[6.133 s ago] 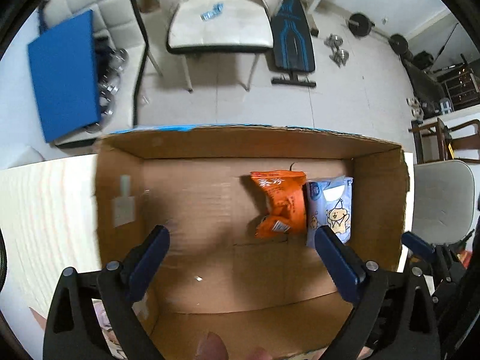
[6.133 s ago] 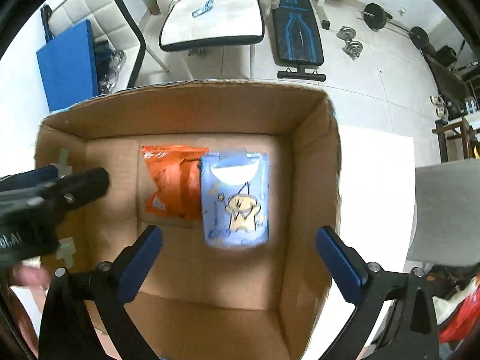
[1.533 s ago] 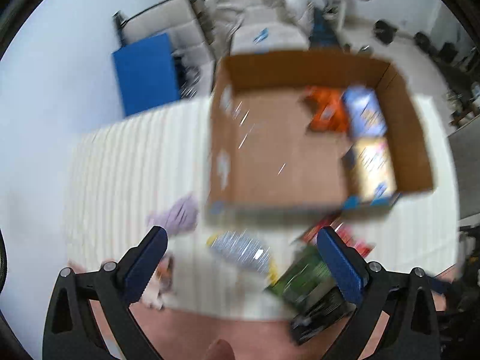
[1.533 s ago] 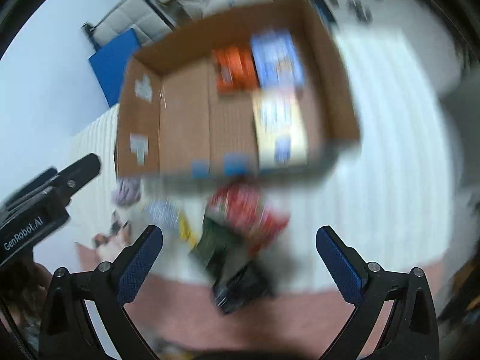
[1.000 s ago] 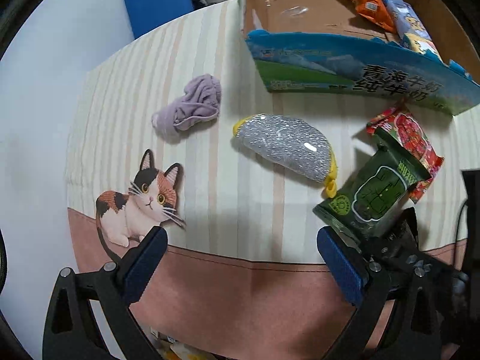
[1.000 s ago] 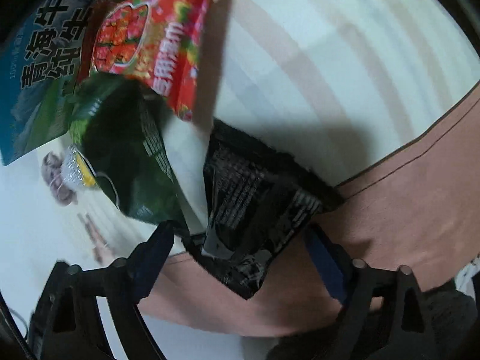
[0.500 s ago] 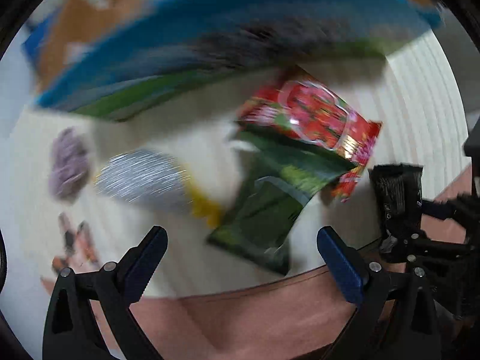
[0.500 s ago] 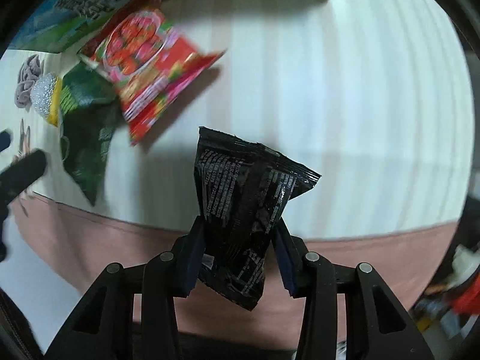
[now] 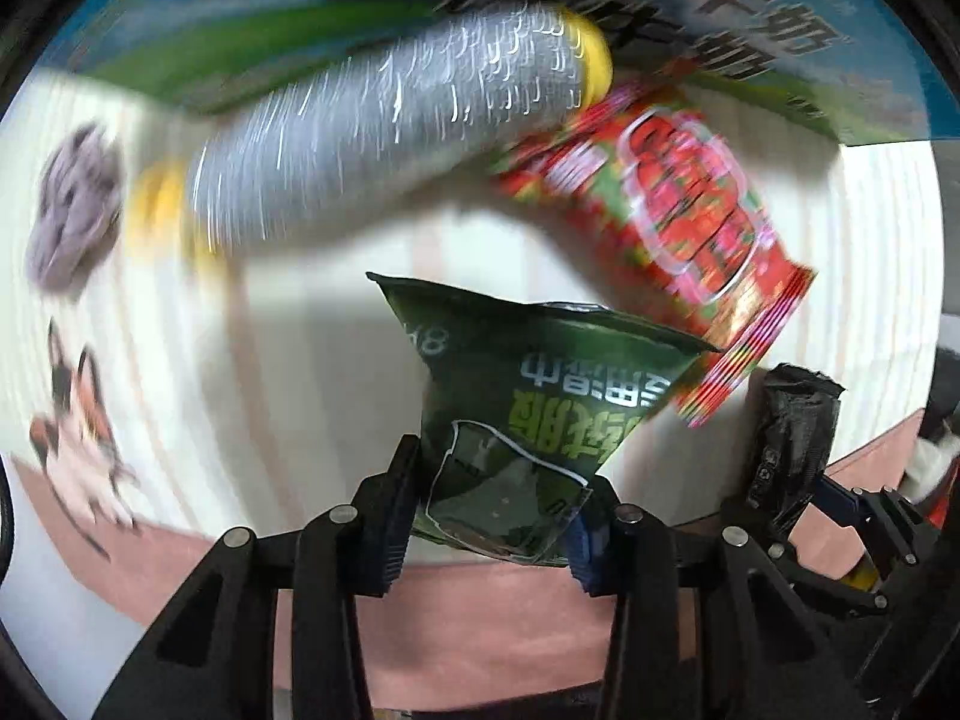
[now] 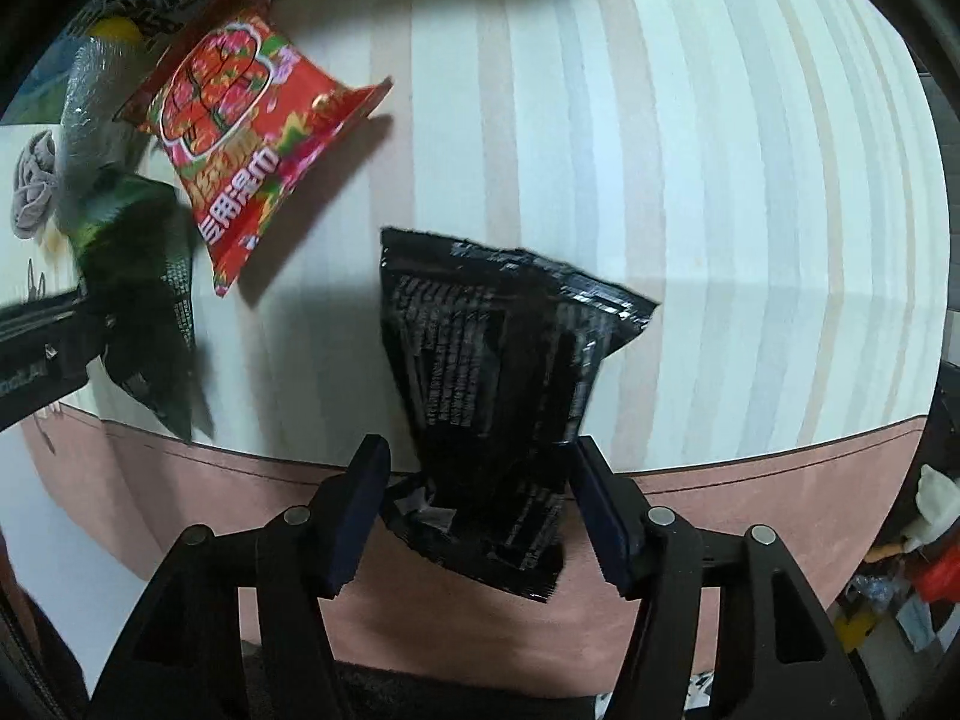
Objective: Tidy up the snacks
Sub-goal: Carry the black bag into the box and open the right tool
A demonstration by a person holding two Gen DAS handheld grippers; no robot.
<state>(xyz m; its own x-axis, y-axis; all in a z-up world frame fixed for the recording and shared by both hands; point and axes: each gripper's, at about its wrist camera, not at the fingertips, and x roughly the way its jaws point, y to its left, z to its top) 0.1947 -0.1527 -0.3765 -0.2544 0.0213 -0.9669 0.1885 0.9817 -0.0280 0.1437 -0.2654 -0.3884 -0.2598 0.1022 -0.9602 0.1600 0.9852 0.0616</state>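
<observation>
Two grippers each hold a snack packet above a striped tablecloth (image 10: 690, 180). The left gripper (image 9: 489, 516) has its fingers closed on the lower end of a dark green packet (image 9: 534, 414), whose long axis runs straight out ahead of it. The right gripper (image 10: 480, 504) pinches the lower part of a black packet (image 10: 498, 390) in the same way, with its length pointing forward and its bottom corner hanging below the fingers.

Ahead of both, at the far edge of the view, stands the printed blue and green wall of the box (image 9: 252, 18), where the snacks appear meant to go. One red packet (image 10: 240, 120) lies loose on the cloth between the grippers and the box, closer to the left one. A silver packet with yellow ends (image 9: 384, 120) rests against the box wall.

From here the box lies forward and above, so each packet would likely need lifting over the wall.
</observation>
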